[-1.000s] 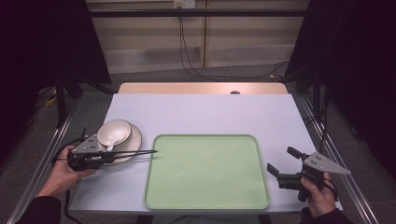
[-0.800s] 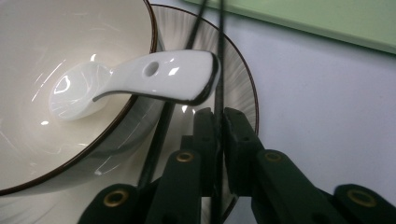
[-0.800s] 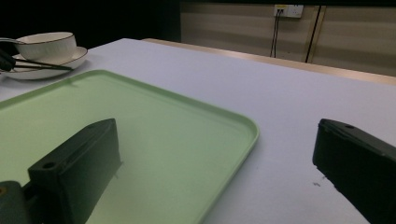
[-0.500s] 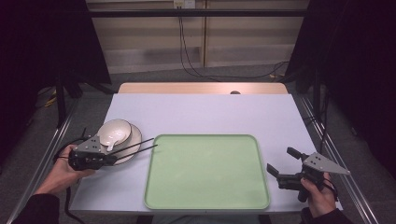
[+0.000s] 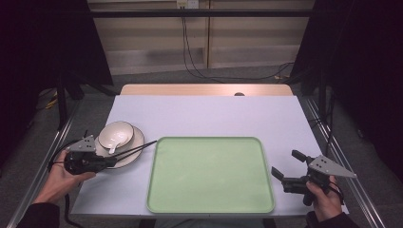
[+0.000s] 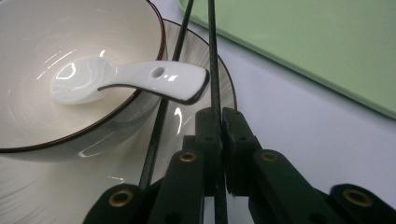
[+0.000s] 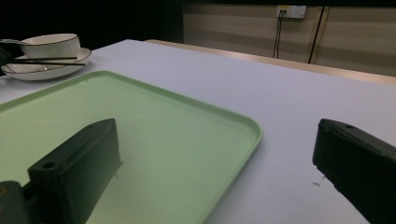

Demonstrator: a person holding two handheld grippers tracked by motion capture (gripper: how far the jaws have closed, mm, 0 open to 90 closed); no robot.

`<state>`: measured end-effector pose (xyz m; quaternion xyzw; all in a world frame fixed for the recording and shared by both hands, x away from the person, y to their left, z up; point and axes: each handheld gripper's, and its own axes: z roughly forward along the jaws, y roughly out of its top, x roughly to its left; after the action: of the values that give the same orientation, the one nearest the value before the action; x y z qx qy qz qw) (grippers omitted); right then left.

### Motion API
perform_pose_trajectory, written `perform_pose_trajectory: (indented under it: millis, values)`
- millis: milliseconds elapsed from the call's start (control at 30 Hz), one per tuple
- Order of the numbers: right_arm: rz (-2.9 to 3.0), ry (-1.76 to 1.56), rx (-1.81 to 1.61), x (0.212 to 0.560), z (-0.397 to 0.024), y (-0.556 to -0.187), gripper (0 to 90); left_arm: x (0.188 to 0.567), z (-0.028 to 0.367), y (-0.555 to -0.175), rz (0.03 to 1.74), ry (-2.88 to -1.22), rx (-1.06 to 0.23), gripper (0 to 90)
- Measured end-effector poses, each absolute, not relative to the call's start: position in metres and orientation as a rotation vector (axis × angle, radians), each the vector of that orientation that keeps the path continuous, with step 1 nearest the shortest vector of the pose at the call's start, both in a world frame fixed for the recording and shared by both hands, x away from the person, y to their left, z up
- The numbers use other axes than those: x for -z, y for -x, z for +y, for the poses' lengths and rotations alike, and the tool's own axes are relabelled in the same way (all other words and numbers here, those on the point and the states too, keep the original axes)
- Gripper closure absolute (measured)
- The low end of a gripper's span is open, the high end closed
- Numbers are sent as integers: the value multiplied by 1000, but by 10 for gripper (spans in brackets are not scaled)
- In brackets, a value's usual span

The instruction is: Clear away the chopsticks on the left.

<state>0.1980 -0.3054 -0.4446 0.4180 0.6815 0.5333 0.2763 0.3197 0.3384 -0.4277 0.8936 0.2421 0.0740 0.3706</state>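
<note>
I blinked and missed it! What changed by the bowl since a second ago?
The left gripper has just closed its jaws onto one of the thin black chopsticks lying across the cream plate. The white bowl, white spoon, green tray and open right gripper stayed put.

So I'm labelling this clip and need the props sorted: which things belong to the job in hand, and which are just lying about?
In the job:
- chopsticks, pinched in the left gripper
- plate they lie across

Just lying about:
- bowl on that plate
- white spoon in the bowl
- green tray, bare
- right gripper, jaws open, holding nothing
</note>
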Motion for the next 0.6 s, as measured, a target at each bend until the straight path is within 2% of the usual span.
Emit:
perform_pose_trajectory:
  millis: [600]
  values:
    - [1823, -1115, -1440, 444, -306, -198, 4, 413, 325, -290, 755, -2118, -225, 863]
